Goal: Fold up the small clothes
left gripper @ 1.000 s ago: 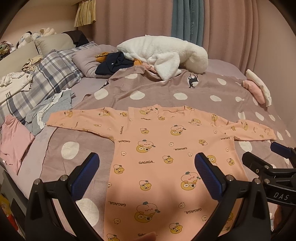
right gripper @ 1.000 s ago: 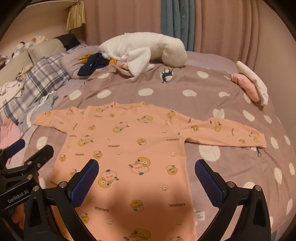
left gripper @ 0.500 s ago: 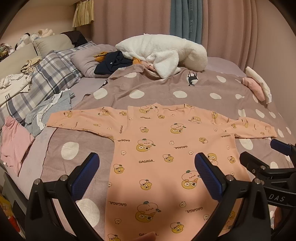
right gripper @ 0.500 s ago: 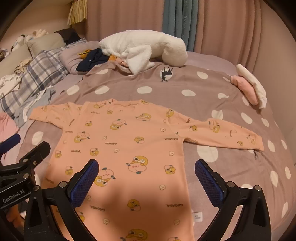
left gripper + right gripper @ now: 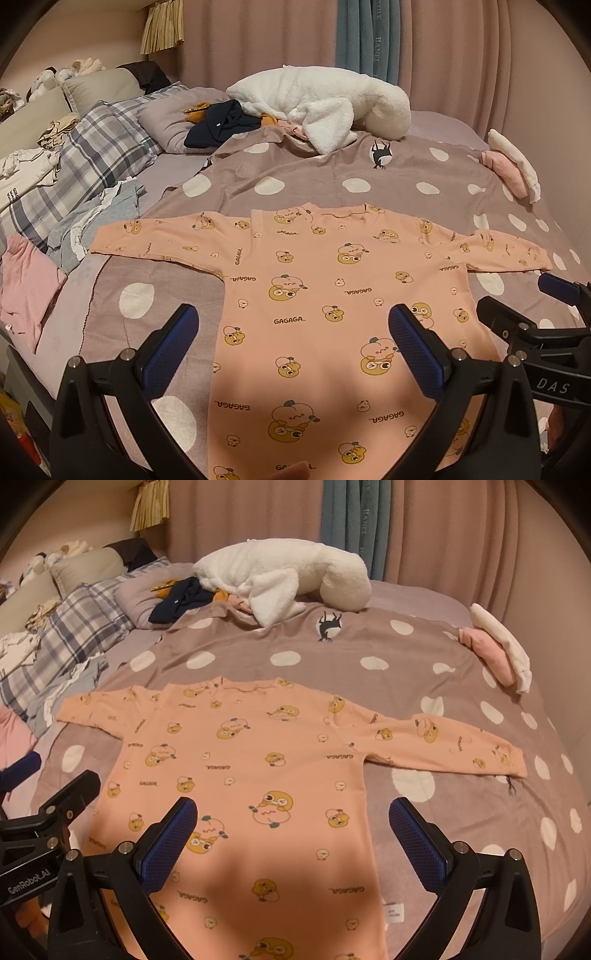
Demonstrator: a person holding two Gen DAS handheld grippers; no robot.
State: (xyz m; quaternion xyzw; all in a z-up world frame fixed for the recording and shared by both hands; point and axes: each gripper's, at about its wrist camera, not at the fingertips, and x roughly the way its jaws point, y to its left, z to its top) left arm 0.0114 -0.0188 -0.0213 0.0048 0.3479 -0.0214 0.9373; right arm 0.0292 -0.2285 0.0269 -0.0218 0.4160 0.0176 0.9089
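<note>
A peach long-sleeved child's top with yellow cartoon prints lies flat and spread out on the polka-dot bedspread, sleeves out to both sides. It also shows in the right wrist view. My left gripper is open and empty, hovering above the top's lower left part. My right gripper is open and empty above the top's lower right part. The right gripper also shows at the right edge of the left wrist view, and the left gripper at the left edge of the right wrist view.
A white fleece garment and dark clothes lie at the far side of the bed. Plaid pillows and loose clothes are at the left. Folded pink and white items sit at the right edge. Curtains hang behind.
Both grippers have shifted slightly over the top; the view has drifted a little. Both stay open and the top has not moved.
</note>
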